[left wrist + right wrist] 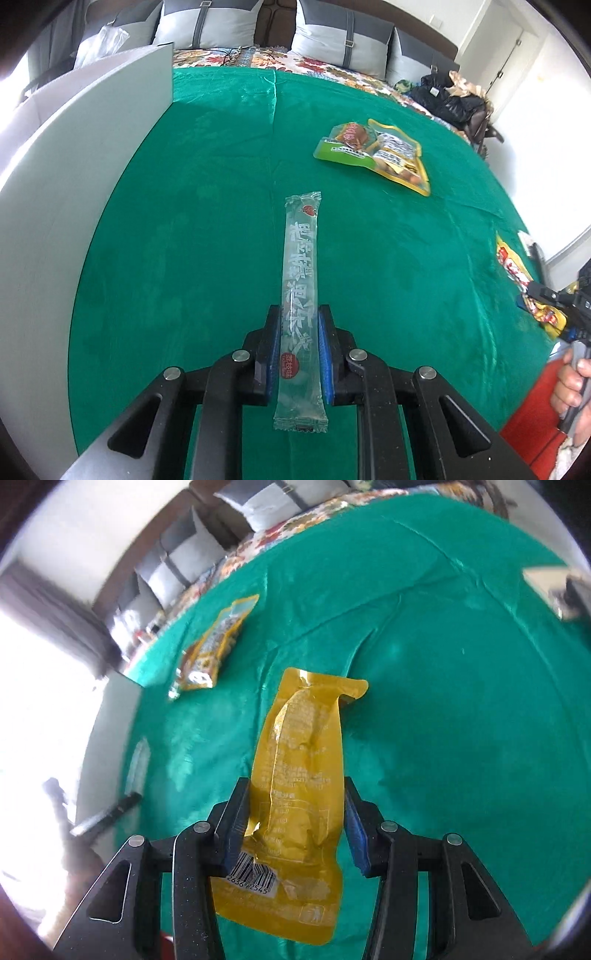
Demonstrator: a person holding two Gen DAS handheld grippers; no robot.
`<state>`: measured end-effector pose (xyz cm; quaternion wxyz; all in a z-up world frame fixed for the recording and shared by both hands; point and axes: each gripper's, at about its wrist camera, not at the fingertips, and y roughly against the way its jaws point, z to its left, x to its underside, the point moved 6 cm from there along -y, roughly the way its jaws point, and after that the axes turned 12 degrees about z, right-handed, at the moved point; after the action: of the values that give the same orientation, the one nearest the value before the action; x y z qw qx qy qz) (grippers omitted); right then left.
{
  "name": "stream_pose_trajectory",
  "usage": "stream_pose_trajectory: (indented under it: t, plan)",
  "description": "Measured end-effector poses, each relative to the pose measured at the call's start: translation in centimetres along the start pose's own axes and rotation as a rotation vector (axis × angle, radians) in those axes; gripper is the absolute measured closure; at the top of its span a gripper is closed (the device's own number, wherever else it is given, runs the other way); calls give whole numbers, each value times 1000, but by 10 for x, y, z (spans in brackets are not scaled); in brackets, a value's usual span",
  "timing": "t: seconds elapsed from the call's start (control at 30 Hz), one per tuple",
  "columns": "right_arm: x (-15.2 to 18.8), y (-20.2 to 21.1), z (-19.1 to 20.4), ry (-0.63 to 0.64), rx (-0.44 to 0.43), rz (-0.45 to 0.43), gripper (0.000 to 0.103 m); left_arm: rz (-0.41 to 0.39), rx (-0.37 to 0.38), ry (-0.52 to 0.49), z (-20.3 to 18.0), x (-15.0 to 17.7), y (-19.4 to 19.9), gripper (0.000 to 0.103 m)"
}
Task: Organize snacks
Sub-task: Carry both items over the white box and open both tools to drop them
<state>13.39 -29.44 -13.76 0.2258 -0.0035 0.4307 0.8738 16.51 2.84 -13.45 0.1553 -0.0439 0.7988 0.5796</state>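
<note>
Each pair of tongs grips one snack, the left tongs (300, 325) a clear jelly stick (300, 295) and the right tongs (295, 808) a yellow pouch (299, 775) (both apparently lifted off the green cloth (207, 206) for sorting).

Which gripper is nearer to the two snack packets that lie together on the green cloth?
Left, probably. The left gripper, shut on the clear stick snack, faces the two packets across bare cloth. The right gripper sits further off at the right edge.
</note>
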Motion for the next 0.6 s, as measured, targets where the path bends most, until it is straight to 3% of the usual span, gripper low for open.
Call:
stream_pose_trajectory:
  t: [0.1, 0.3, 0.47, 0.6]
  plan:
    - [10, 1, 0, -46, -108, -9, 54, -23, 63, 45, 3, 20, 17, 85]
    - [20, -13, 49, -19, -195, 17, 54, -105, 157, 127, 17, 37, 69, 85]
    - [33, -36, 158, 171, -250, 105, 54, -231, 169, 211, 60, 34, 137, 85]
    - [56, -69, 275, 379, -305, 187, 53, -306, 50, 291, 125, 36, 181, 85]
